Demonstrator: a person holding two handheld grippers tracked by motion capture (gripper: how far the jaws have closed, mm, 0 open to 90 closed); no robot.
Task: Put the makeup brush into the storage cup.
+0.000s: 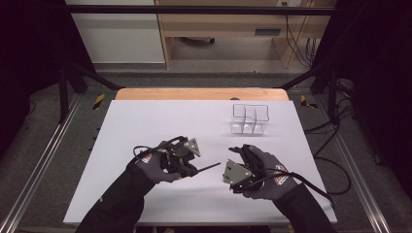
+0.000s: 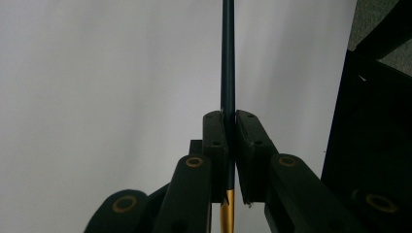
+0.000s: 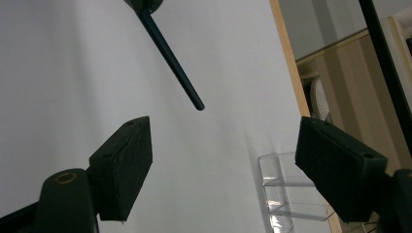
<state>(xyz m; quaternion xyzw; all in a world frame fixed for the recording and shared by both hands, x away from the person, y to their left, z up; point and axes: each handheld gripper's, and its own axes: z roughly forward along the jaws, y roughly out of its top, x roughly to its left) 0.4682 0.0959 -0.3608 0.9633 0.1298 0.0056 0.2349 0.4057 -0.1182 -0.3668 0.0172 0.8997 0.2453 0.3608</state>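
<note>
so the left gripper (image 1: 187, 156) sits over the near middle of the white table (image 1: 145, 126), and its jaws are clamped tight on a thin dark pen (image 1: 208, 167), which looks more like a slim stick from above. in the left gripper view the pen (image 2: 228, 73) runs straight up between the pads with a gold bit showing at the bottom. its free end points right toward the right gripper (image 1: 237, 171), which is just beside it but not touching. the right gripper's jaws are spread wide with nothing in them, and the pen tip (image 3: 197, 104) hangs a bit beyond the gap. a clear plastic organizer (image 1: 249, 119) with compartments stands at the far right of the table, well apart from both.
</note>
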